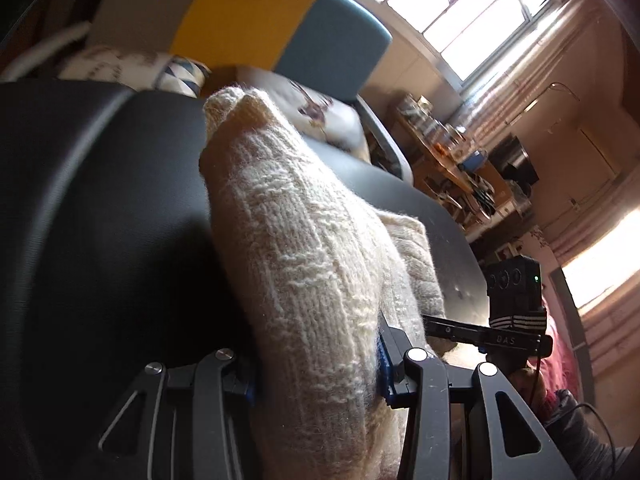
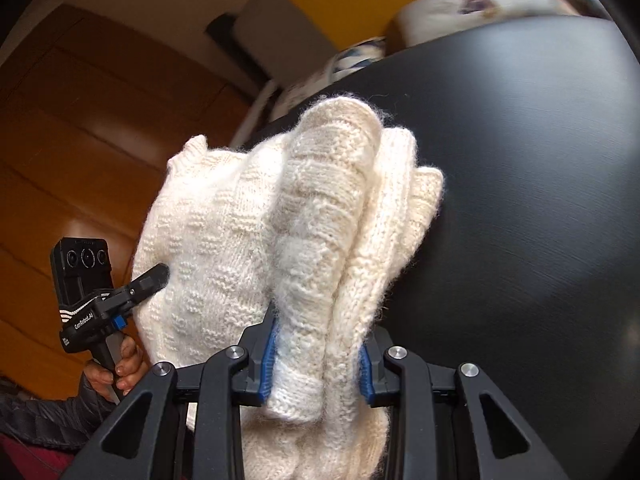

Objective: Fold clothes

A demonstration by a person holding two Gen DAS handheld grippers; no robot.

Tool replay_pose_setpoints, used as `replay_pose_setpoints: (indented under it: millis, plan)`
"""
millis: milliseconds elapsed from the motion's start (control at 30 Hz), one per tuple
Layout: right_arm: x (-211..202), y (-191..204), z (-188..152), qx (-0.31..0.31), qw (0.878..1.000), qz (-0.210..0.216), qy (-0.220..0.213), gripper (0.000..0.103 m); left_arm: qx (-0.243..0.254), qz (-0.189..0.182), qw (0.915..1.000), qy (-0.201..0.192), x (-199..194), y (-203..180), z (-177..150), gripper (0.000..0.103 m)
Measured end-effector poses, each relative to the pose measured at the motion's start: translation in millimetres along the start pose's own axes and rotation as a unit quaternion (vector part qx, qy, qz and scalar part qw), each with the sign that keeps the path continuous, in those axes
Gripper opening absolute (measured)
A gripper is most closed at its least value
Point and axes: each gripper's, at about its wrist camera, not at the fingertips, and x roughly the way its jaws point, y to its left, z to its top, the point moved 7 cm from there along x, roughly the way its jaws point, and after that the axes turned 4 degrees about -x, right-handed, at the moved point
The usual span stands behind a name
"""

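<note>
A cream knitted sweater (image 1: 304,240) is bunched and held up above a black table (image 1: 100,200). My left gripper (image 1: 316,380) is shut on a thick fold of it, blue pads pressing both sides. My right gripper (image 2: 316,368) is shut on another bunched fold of the same sweater (image 2: 288,216), over the black table (image 2: 540,160). The right gripper also shows in the left wrist view (image 1: 440,326) at the sweater's far edge. The left gripper also shows in the right wrist view (image 2: 156,276), held by a hand, its tip at the sweater's left side.
A yellow and teal sofa back (image 1: 280,28) with patterned cushions (image 1: 180,76) stands behind the table. A cluttered wooden shelf (image 1: 460,160) and bright windows (image 1: 460,8) are to the right. Wooden cabinet doors (image 2: 80,140) are at the left in the right wrist view.
</note>
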Motion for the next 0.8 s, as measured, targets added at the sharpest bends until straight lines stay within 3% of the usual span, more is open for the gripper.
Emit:
replay_pose_setpoints:
  millis: [200,333,467,567,700,800]
  plan:
    - [89.5,61.1,47.5,-0.063,0.995,0.048,0.055,0.031,-0.035,0.053,0.9960,-0.063,-63.3,57.4,17.5,0.044]
    - [164.8,116.0,76.6,-0.111,0.986,0.074,0.100,0.031,-0.077,0.095,0.9863,-0.111,-115.8,112.5,26.5,0.044]
    - [245.9,162.4,85.7,-0.156,0.972,0.069,0.159,0.031,-0.136,0.141,0.9688,-0.152,-166.3,179.2,27.1,0.044]
    - [302.0,192.4,90.4,-0.187,0.960,0.062,0.199,0.031,-0.187,0.171,0.9543,-0.159,-190.8,229.9,20.8,0.044]
    - [334.3,209.5,92.5,-0.200,0.955,0.053,0.212,0.036,-0.272,0.200,0.9291,-0.151,-206.4,298.7,6.8,0.046]
    - [346.0,218.0,100.8,-0.208,0.952,0.039,0.220,0.042,-0.324,0.199,0.9135,-0.144,-209.6,332.5,-1.3,0.053]
